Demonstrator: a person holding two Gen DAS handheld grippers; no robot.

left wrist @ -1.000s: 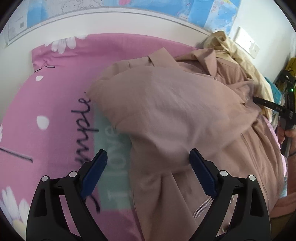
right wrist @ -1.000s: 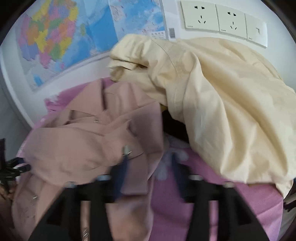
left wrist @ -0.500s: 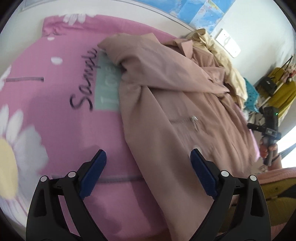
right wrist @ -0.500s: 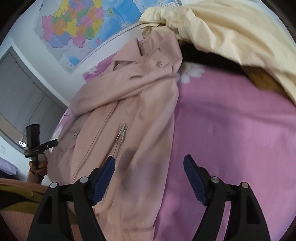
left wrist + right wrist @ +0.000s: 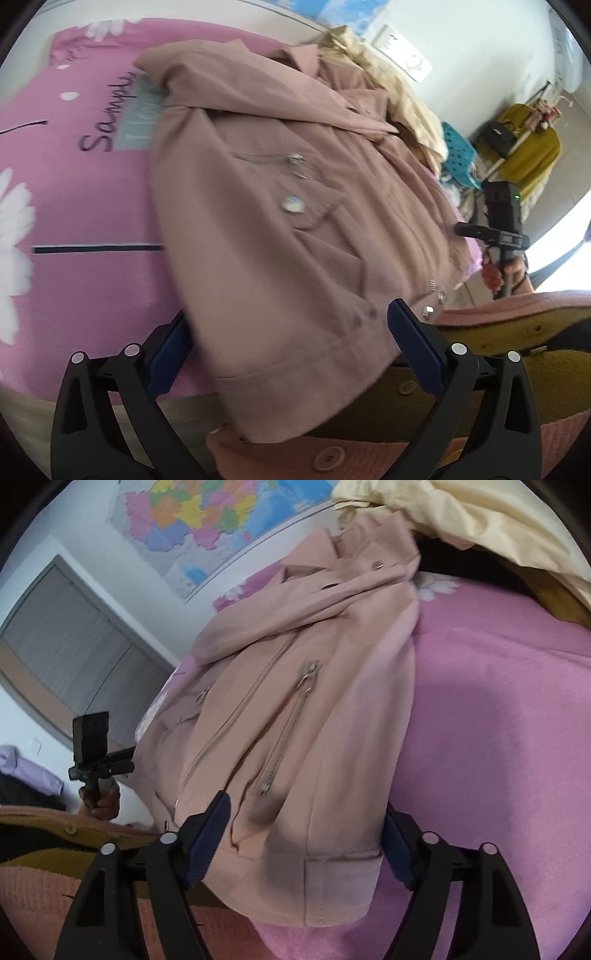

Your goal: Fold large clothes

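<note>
A dusty-pink zip jacket (image 5: 280, 206) lies on the pink bed cover (image 5: 74, 206), sleeves folded across its chest, hem hanging over the near bed edge. It also shows in the right wrist view (image 5: 295, 709). My left gripper (image 5: 288, 350) is open, its blue pads either side of the hem's left part, holding nothing. My right gripper (image 5: 306, 845) is open, straddling the hem's right corner. The other gripper appears in each view: the right one (image 5: 495, 236) at far right, the left one (image 5: 96, 753) at far left.
A cream garment (image 5: 480, 520) is piled at the bed's far right by wall sockets (image 5: 402, 62). A wall map (image 5: 221, 520) hangs behind. A blue stool (image 5: 458, 155) and a yellow-draped rack (image 5: 528, 151) stand beside the bed. The person's pink-and-olive clothing (image 5: 517, 369) fills the near edge.
Both grippers pulled back from the jacket's upper part toward the near bed edge and now sit at the hem. Both stayed open. The jacket lies as before.
</note>
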